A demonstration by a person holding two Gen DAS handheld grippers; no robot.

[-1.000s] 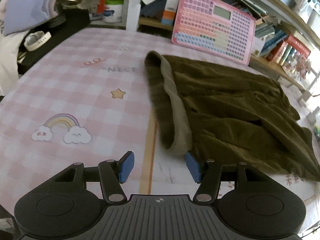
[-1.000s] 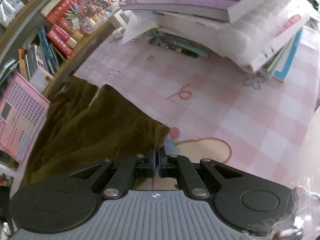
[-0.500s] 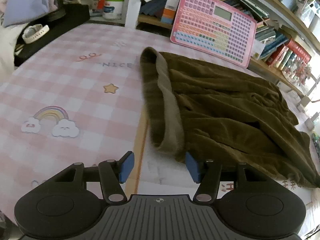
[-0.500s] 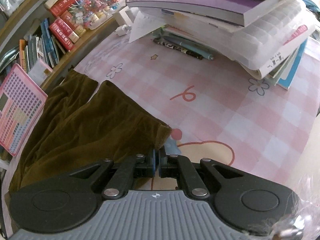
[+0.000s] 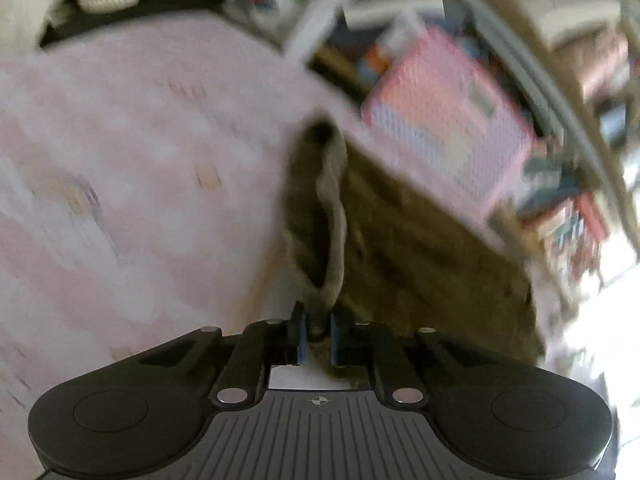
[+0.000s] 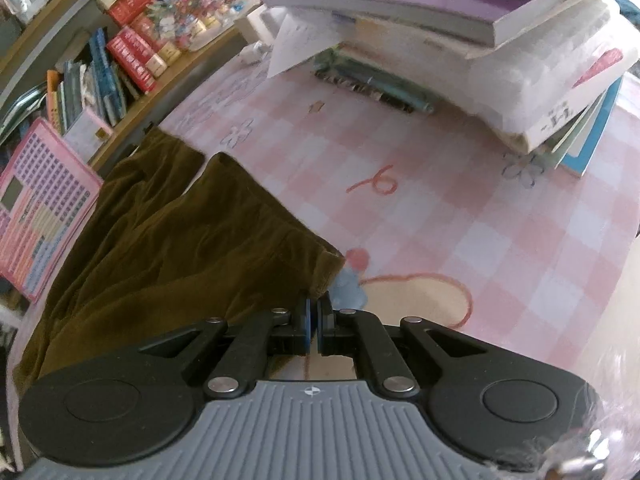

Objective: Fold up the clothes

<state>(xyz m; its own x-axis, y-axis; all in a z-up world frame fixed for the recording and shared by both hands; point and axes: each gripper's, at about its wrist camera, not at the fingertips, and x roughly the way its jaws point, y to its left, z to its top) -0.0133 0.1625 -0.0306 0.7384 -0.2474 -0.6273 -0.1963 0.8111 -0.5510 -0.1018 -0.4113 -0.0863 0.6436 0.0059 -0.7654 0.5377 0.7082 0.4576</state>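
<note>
Two grippers hold opposite ends of one olive-brown corduroy garment [image 6: 168, 240] that lies spread on the pink checked surface [image 6: 460, 208], its long axis running from one gripper to the other. Its paler waistband [image 5: 334, 216] is pinched in the left gripper [image 5: 318, 334], whose jaws have just been closing onto the bunched edge. Its hem corner [image 6: 326, 270] sits in the right gripper [image 6: 313, 322], clamped narrow, so either end could be carried toward the other.

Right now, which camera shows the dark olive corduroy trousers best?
The right wrist view: the dark olive corduroy trousers lie sharp, both legs spread on the pink checked tablecloth. The left wrist view is blurred, showing mainly the waistband pinched in the left gripper.
</note>
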